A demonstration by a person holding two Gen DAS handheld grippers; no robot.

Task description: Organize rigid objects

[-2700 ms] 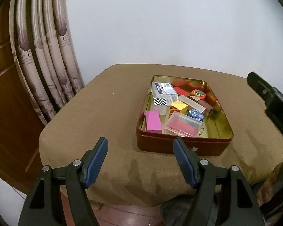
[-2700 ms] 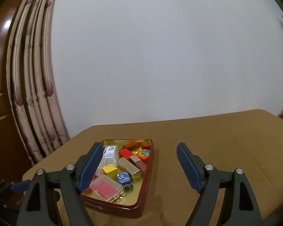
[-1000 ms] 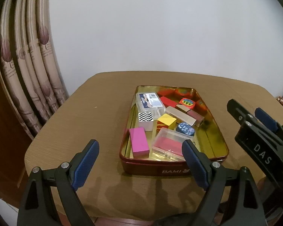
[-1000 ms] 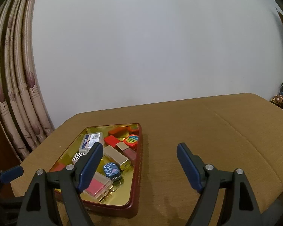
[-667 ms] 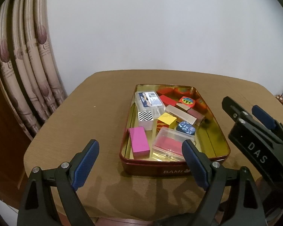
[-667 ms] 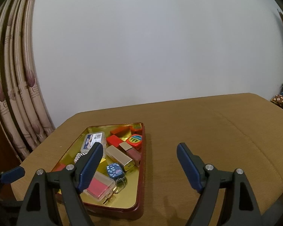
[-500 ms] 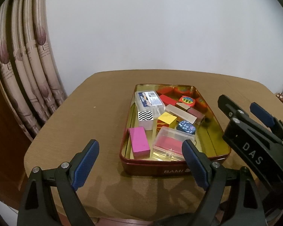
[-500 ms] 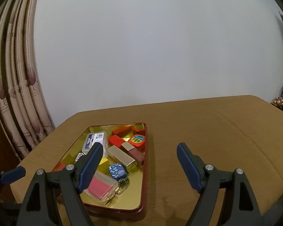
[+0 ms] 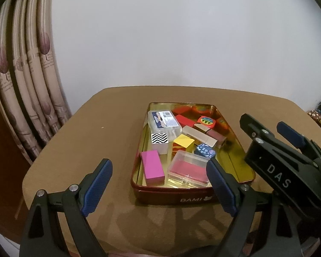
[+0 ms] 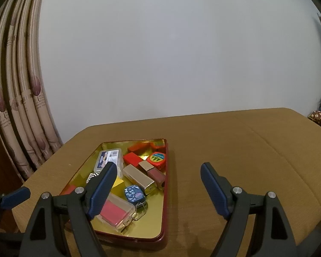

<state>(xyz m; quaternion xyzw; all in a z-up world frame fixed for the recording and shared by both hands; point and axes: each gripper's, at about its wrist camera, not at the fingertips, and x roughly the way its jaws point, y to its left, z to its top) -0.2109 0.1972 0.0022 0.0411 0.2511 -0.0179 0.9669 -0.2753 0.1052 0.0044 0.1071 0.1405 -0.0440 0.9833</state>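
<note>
A red tin tray [image 9: 194, 198] with a gold inside sits on the brown table [image 9: 109, 141] and holds several small things: a pink block [image 9: 152, 168], a clear box with a pink insert [image 9: 189, 169], a yellow cube [image 9: 183, 145], a zigzag-patterned block [image 9: 159, 140], a clear labelled box [image 9: 163, 120] and a gold case [image 9: 199, 135]. My left gripper [image 9: 158, 189] is open, low in front of the tray's near wall. My right gripper [image 10: 158, 189] is open over the tray's [image 10: 163, 192] right rim and bare table, holding nothing.
Patterned curtains [image 9: 25, 81] hang at the left past the table edge. A plain white wall [image 9: 182, 32] stands behind. Bare brown tabletop [image 10: 246, 150] stretches right of the tray. The right gripper's black body [image 9: 289, 162] fills the right side of the left wrist view.
The right gripper has drifted slightly toward the tray, so the tray sits more central in its view and its body reaches further into the left view. Both grippers stay open.
</note>
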